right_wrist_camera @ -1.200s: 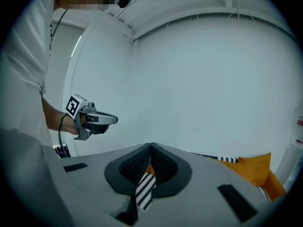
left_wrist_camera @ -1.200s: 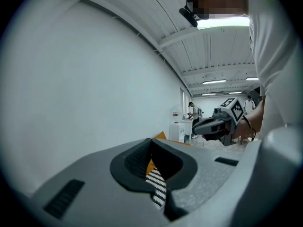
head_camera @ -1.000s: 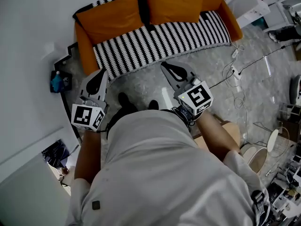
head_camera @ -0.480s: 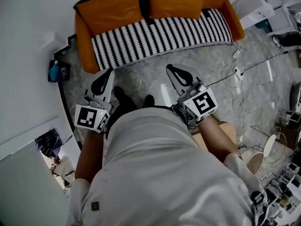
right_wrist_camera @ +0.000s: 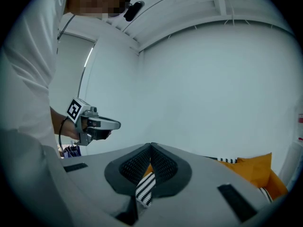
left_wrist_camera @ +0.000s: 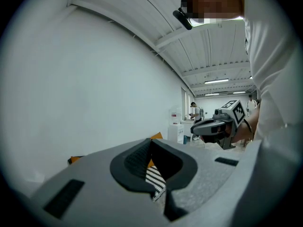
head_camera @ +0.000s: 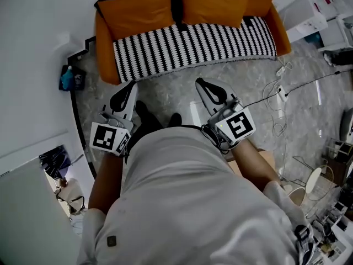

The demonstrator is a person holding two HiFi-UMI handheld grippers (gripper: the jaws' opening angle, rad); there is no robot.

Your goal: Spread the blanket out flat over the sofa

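Left gripper (head_camera: 131,86) had its jaws pressed together, nothing pinched; right gripper (head_camera: 201,83) same. Both hung side by side over the floor (head_camera: 165,93). Striped blanket (head_camera: 193,44) lay well ahead of the tips, flat across the sofa (head_camera: 103,43) seat, orange cushions (head_camera: 135,10) beyond it

Open floor (head_camera: 165,95) fronts the sofa (head_camera: 103,48) (cables (head_camera: 280,84) rightward).
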